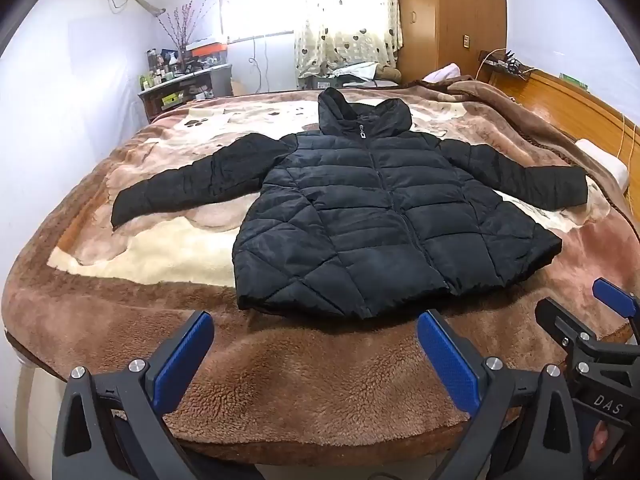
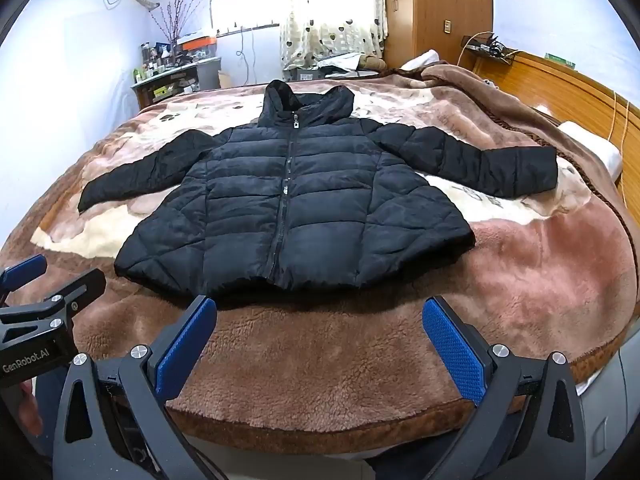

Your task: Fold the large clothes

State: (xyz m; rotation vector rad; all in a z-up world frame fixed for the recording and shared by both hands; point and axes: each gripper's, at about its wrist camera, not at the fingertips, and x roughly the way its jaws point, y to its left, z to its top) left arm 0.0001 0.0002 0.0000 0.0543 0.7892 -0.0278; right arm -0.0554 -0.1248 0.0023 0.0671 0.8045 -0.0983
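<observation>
A black hooded puffer jacket (image 1: 372, 216) (image 2: 292, 208) lies flat and zipped on the bed, front up, both sleeves spread out to the sides and the hood toward the far end. My left gripper (image 1: 316, 328) hovers over the near edge of the bed, short of the jacket's hem, open with nothing between its blue pads. My right gripper (image 2: 320, 316) is beside it, also short of the hem, open and empty. In the left wrist view the right gripper (image 1: 600, 312) shows at the right edge; in the right wrist view the left gripper (image 2: 44, 284) shows at the left edge.
A brown and cream fleece blanket (image 1: 280, 384) (image 2: 520, 280) covers the bed. A wooden headboard (image 1: 580, 108) and a white pillow (image 1: 604, 160) are at the right. A cluttered desk (image 1: 180, 84), a curtained window and a wooden wardrobe (image 1: 452, 16) stand beyond the far end.
</observation>
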